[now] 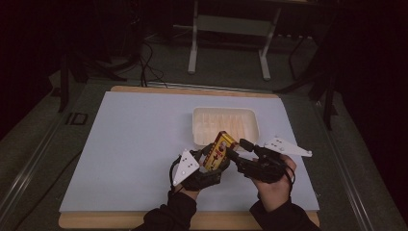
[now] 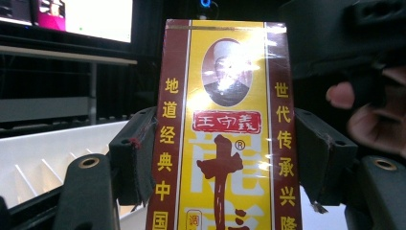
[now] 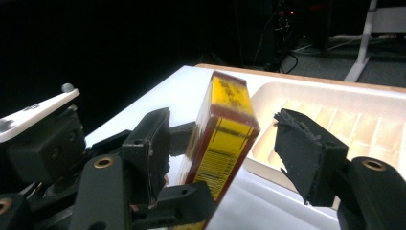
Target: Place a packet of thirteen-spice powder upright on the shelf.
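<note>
Held in the left claw (image 1: 208,163): a yellow-and-maroon box (image 1: 220,150), raised off the white surface (image 1: 134,144) and tilted, top end leaning toward the white tray (image 1: 200,126). Seen along the left gripper view, box (image 2: 222,129) standing upright between both black pads (image 2: 134,158), each pressed against a narrow maroon side: a firm grip low on the box. Left hand (image 1: 188,192) coming in from the near edge, dark sleeve at the wrist, grey three-cornered plate (image 1: 186,166) tipped up toward the camera.

Right claw (image 1: 240,154) just beside the box, reaching in from the right at a level pose, right hand (image 1: 275,185) wrapped around the body, its plate (image 1: 287,147) pointing away to the right. In the right gripper view, box (image 3: 222,129) standing between the two jaws, barcode side facing, left pad (image 3: 153,148) near or at the box edge, right pad (image 3: 306,153) clearly apart from it. Parted around the box, not clamped on it. Tray (image 3: 335,124) just behind, on the surface close to both hands.
</note>
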The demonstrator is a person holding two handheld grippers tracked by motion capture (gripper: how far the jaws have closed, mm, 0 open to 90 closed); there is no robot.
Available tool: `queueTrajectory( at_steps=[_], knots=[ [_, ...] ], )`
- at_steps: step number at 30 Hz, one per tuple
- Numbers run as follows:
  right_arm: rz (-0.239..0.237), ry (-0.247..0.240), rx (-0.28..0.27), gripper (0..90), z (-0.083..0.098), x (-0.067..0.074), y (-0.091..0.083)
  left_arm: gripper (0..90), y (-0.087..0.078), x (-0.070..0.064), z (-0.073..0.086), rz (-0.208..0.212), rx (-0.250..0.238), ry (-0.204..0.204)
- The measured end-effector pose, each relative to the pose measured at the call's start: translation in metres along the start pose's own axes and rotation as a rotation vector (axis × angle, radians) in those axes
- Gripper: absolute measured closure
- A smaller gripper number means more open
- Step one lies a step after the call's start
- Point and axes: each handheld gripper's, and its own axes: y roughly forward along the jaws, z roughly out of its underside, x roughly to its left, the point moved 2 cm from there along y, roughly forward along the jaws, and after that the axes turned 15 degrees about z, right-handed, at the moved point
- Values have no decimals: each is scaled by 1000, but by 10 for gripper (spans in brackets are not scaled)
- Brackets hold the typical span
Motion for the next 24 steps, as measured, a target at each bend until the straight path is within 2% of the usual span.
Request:
queueTrajectory(
  at_steps=[4, 8, 12, 17, 24],
  knots=[
    [-15, 32, 15, 409, 3, 4, 9, 325, 2, -3, 0, 1, -22, 14],
    [-16, 48, -9, 482, 2, 9, 13, 325, 3, -7, 0, -7, -36, 25],
    [4, 64, -25, 542, -1, 13, 16, 324, 5, -8, 0, -16, -64, 17],
    [13, 94, -21, 633, -3, 12, 18, 323, 4, -9, 0, -39, -68, 28],
    [15, 90, 10, 670, -3, 12, 21, 320, 4, -5, 3, -24, -50, -11]
  ],
)
